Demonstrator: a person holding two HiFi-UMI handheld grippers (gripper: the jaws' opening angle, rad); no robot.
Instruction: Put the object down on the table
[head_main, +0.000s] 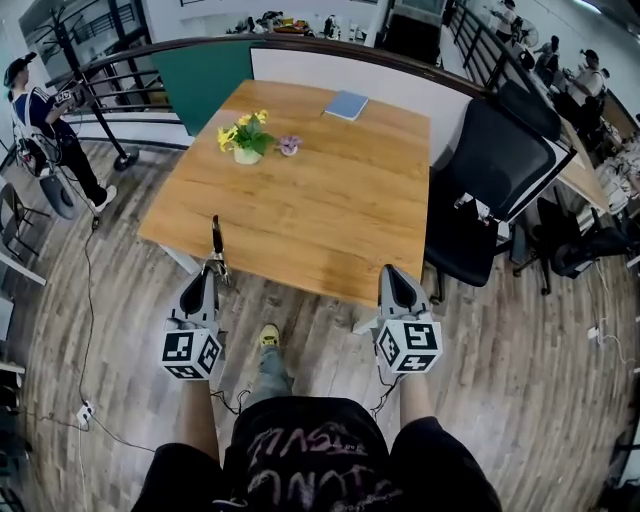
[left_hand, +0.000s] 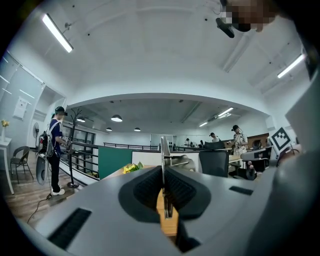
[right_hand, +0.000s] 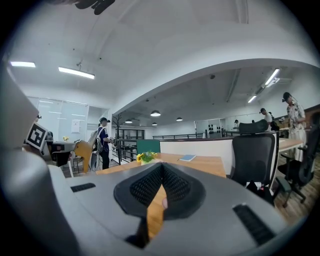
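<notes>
The left hand-held gripper was clamped on a slim black-handled metal tool, upright over the 7 o'clock edge of the light wooden surface. The best move looked to be easing it toward 12, lowering it until the tool touched, then releasing. The right hand-held gripper was closed and empty.

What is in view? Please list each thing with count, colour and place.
table: one, light wood, centre ahead
flower pot: one, yellow flowers, white pot, table's far left
small item: one, purple, beside flower pot
notebook: one, blue, table's far edge
office chair: one, black, right of table
standing person: one, dark top, far left
thin tool: one, black top, upright in left gripper
left gripper: one, grey, shut on the thin tool
right gripper: one, grey, shut, empty
</notes>
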